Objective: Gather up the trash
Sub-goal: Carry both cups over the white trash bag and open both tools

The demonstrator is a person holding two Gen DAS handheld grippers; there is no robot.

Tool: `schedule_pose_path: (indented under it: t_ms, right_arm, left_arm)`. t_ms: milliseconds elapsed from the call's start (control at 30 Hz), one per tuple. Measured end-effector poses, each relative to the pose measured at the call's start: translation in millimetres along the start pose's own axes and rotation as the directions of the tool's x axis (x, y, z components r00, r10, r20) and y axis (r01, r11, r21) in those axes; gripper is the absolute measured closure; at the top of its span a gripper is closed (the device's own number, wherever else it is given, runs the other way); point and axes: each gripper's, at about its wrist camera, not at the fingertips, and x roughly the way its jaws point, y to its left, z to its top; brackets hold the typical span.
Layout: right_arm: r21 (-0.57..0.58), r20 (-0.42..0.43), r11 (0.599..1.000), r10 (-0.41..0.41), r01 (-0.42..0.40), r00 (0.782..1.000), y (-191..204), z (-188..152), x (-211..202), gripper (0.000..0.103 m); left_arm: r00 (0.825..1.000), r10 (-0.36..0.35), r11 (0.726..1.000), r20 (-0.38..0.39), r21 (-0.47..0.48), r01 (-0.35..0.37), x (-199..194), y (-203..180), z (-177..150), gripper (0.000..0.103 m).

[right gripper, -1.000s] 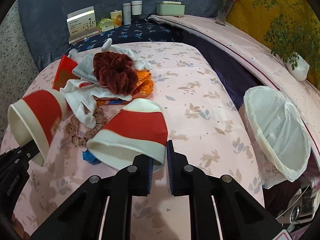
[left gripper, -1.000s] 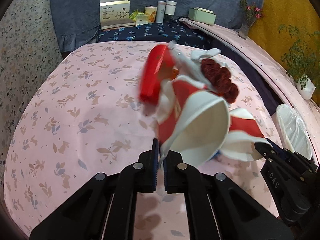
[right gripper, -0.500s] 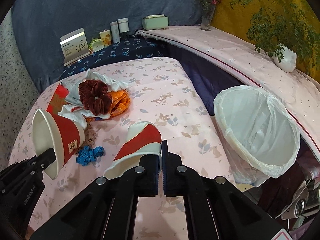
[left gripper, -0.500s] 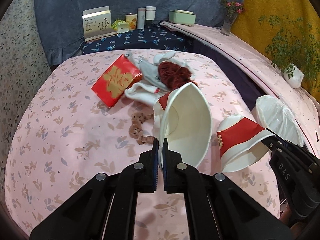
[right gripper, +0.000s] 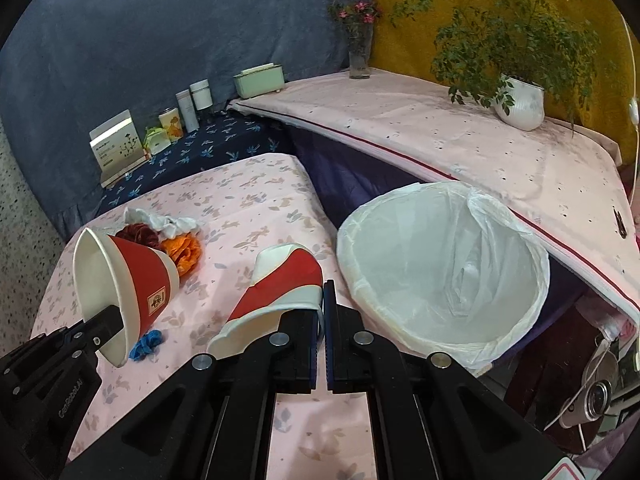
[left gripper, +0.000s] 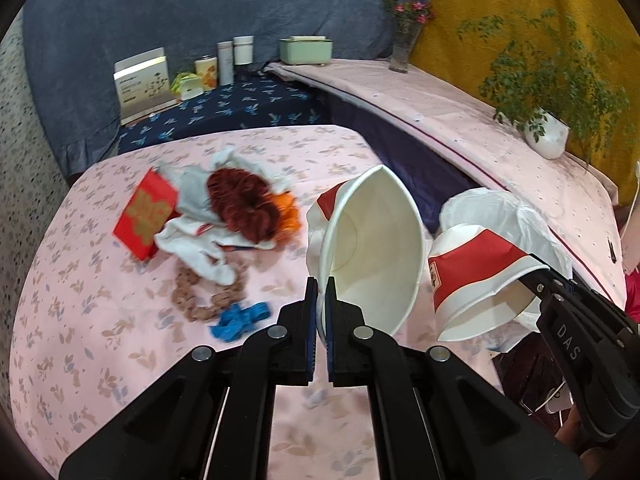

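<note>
Each gripper, left gripper (left gripper: 322,300) and right gripper (right gripper: 323,304), has its fingers pinched tight on a paper cup's rim, left cup (left gripper: 370,252) and right cup (right gripper: 280,284), up over the counter's (right gripper: 248,200) right edge beside the trash bin (right gripper: 440,264), and a thin rim could slip and fall outside.

I hold two red-and-white paper cups above the pink floral cloth. The left cup (left gripper: 372,248) is tipped on its side, white inside facing me, pinched at the rim. The right cup (right gripper: 280,284) is crushed at its rim, lying sideways just beside the white-lined bin (right gripper: 440,260), whose mouth is open.
</note>
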Motion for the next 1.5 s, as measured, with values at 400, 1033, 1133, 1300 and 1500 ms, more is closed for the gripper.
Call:
schedule_pose_path:
  t_ms: [400, 1033, 1133, 1300, 1500]
  right_arm:
    - [0.113, 0.031, 0.99, -0.093, 0.089, 0.995, -82, 16, -2, 0.1]
    - [0.175, -0.014, 0.963, -0.207, 0.206, 0.978, -153, 39, 43, 0.1]
    - [0.172, -0.028, 0.958, -0.228, 0.23, 0.973, -159, 39, 52, 0.096]
    - [0.172, -0.029, 0.951, -0.257, 0.258, 0.966, -163, 37, 52, 0.074]
    - [0.191, -0.003, 0.951, -0.248, 0.244, 0.969, -166, 40, 42, 0.059]
  left_arm:
    - [0.996, -0.089, 0.988, -0.004, 0.123, 0.089, 20, -90, 20, 0.1]
    - [0.985, -0.166, 0.957, -0.055, 0.231, 0.174, 77, -171, 49, 0.099]
    - [0.98, -0.182, 0.952, -0.075, 0.235, 0.195, 90, -180, 51, 0.097]
    - [0.987, -0.153, 0.96, -0.045, 0.231, 0.159, 93, -187, 52, 0.045]
    - [0.991, -0.134, 0.961, -0.032, 0.242, 0.137, 89, -185, 47, 0.038]
